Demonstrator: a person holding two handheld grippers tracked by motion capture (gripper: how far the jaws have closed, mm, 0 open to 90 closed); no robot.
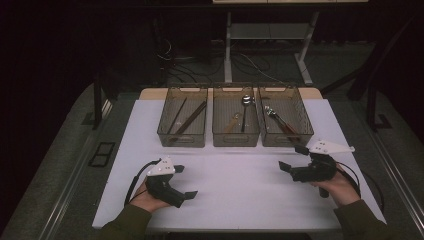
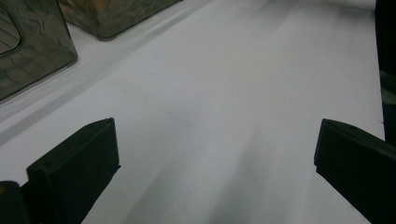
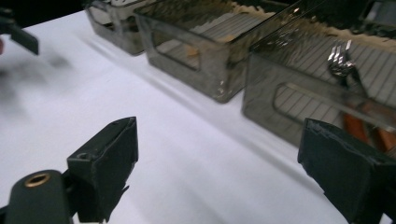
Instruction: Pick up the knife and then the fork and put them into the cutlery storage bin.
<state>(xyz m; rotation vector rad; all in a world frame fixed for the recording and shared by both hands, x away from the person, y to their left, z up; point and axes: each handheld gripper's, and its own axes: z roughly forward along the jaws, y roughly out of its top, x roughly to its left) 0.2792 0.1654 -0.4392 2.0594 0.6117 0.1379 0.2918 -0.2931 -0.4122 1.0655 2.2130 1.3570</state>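
A dark room, and in the middle of the high view a white table [image 1: 240,195] under the light. Along its far edge, upper centre of the frame, three smoky plastic bins sit side by side: the left bin [image 1: 183,116] with dark sticks, the middle bin [image 1: 235,116] with a spoon [image 1: 246,102], the right bin [image 1: 284,116] with forks [image 1: 274,115]. Lower left, the left gripper [image 1: 186,181] rests low over bare table, fingers spread wide, nothing between them. Lower right, the right gripper [image 1: 294,158] sits just in front of the right bin, near its front wall, fingers likewise wide apart and empty. In the right gripper view, that bin fills the upper right, the fork tines [image 3: 340,59] gleaming behind the tinted wall, orange handles below them.
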